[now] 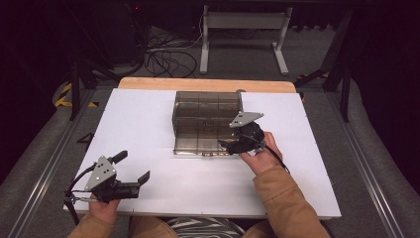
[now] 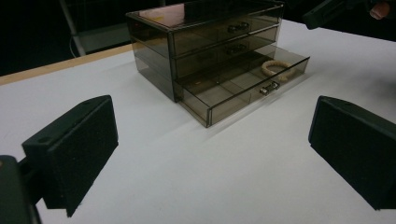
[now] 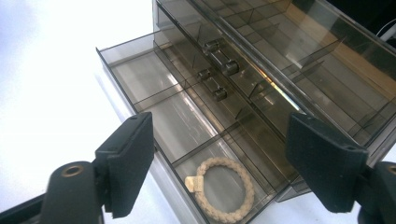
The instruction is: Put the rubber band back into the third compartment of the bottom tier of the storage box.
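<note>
Smoked-plastic drawer box (image 1: 207,119) stood at table centre, toward 12 o'clock on the white table (image 1: 148,114). Bottom drawer (image 2: 243,84) was pulled out; the upper two were shut.

Braided bracelet (image 3: 224,193) w/ a small tag lay flat in the end compartment of the open drawer, touching nothing but the drawer floor. In the left gripper view it sat at the far right end, behind the drawer's handle (image 2: 269,87).

R gripper (image 3: 219,163) hovered just above that compartment, jaws apart, nothing between the pads; bracelet directly below the gap. In the high view the R gripper (image 1: 237,141) was at the box's 4 o'clock corner.

L gripper (image 1: 133,168) sat well apart at the table's 7 o'clock, jaws wide apart, empty, pointed at the box.

Judgement: bracelet placement looked done – it was in the drawer and released. Left to do, prob.: push the bottom drawer shut. R gripper was nearest for it. No other loose items on the table.
</note>
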Demonstrator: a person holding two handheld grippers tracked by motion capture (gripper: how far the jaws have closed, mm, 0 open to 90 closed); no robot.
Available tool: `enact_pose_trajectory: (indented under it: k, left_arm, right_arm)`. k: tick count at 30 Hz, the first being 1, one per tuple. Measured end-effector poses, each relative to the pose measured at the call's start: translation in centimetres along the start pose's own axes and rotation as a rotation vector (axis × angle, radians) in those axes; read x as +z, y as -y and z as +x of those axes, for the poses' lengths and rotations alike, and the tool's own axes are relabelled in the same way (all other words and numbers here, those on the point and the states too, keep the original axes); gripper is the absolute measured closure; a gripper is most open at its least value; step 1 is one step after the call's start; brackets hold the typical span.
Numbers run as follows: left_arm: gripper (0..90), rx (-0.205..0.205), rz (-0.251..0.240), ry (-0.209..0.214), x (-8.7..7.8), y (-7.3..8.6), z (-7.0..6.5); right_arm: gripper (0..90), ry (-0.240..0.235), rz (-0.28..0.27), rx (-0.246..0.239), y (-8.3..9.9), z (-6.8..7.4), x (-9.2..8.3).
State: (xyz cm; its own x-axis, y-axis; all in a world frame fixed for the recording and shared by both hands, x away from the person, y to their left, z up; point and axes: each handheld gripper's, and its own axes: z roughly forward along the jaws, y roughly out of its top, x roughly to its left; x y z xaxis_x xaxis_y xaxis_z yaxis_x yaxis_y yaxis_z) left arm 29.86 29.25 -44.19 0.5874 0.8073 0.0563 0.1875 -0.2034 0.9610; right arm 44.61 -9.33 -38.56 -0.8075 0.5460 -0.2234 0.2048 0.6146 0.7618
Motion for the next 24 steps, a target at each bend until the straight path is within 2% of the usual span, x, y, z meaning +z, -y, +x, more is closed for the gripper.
enact_pose_trajectory:
  k: [13,18,20,21,24]
  left_arm:
    - [2.1,-0.001,0.000,0.001,0.0,0.0,0.0]
    - [2.1,0.000,-0.002,-0.001,0.0,0.0,0.1]
    - [2.1,-0.001,-0.003,-0.002,0.0,0.0,0.1]
    - [2.0,0.000,-0.002,-0.002,0.0,0.0,0.1]
    - [2.1,-0.001,-0.006,-0.001,0.0,0.0,0.1]
  right_arm:
    - [14.4,-0.011,-0.054,-0.020,-0.1,0.2,-0.5]
    - [7.4,-0.011,-0.097,-0.015,-0.2,0.4,-1.4]
    - [4.8,-0.018,-0.103,-0.017,-0.2,0.4,-1.7]
    - [0.8,-0.042,-0.113,-0.006,-0.2,0.3,-1.9]
    - [0.1,-0.051,-0.129,-0.005,-0.1,0.3,-2.3]
